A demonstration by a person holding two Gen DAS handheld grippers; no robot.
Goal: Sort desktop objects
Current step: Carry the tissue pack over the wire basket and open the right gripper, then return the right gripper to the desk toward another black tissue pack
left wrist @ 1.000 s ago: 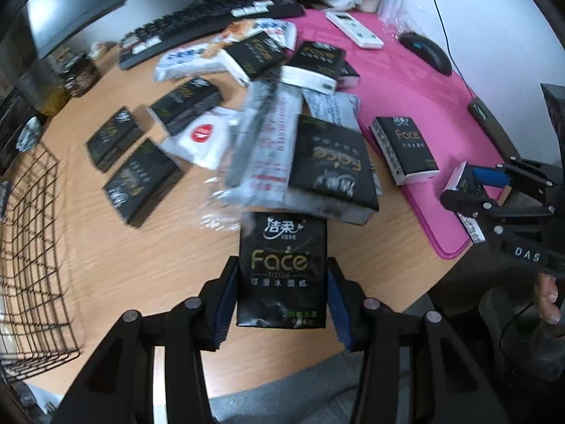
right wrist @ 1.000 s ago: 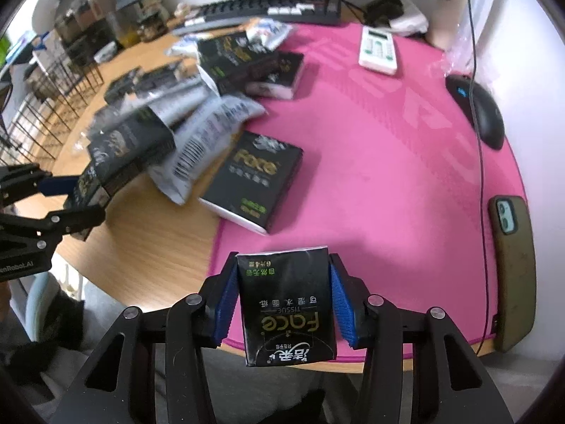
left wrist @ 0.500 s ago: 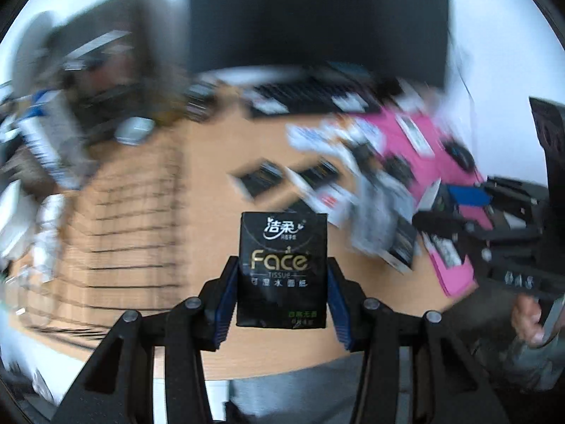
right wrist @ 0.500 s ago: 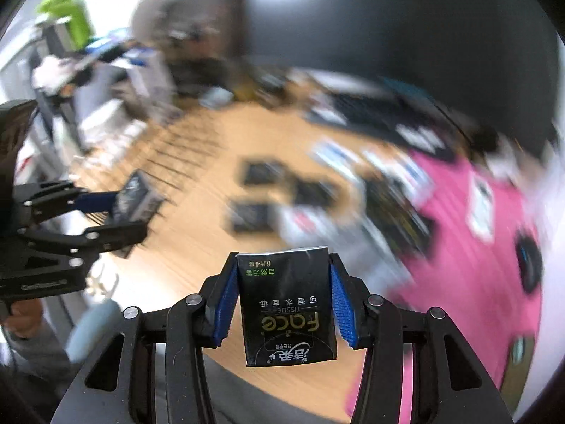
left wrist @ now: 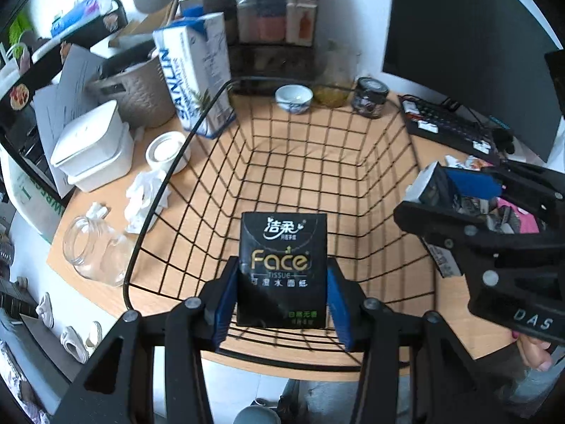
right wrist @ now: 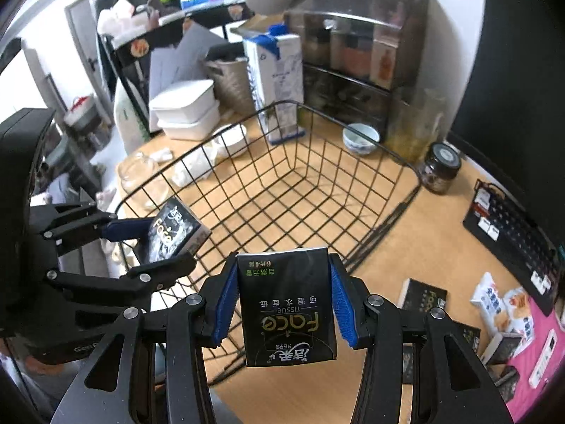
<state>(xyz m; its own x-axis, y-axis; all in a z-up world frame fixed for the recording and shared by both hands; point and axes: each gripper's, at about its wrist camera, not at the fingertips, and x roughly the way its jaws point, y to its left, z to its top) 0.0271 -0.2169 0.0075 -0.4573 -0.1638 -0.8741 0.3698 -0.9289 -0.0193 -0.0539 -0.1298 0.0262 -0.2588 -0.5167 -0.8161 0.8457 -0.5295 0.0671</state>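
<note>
I have a black tissue pack (left wrist: 282,268) pinched between the blue pads of my left gripper (left wrist: 281,282), label upright, jaws about halfway in and pressing its two sides. It hangs over the near end of the wire basket (left wrist: 247,113), which fills the left wrist view from about 10 o'clock round to 2 o'clock. My right gripper (right wrist: 284,304) holds a second tissue pack (right wrist: 286,305) the same way, label upside down toward me, pads closed on its flanks at a similar half-wide spread. From the right wrist view that pack sits just at the basket's near rim, with the basket stretching toward 12 o'clock and my left tool at 9 o'clock. The basket floor looks bare through the mesh; I see nothing lying in it, so I judge the sorting has hardly begun, or these are the first two packs to go in. Plenty is left: more black packs (right wrist: 423,295) and snack packets (right wrist: 494,300) lie on the desk at 3 to 4 o'clock near the keyboard (right wrist: 515,226) and pink mat (right wrist: 540,360). The milk carton (left wrist: 196,74) and blue-and-white bowl (left wrist: 293,97) beyond the basket I would leave alone.
</note>
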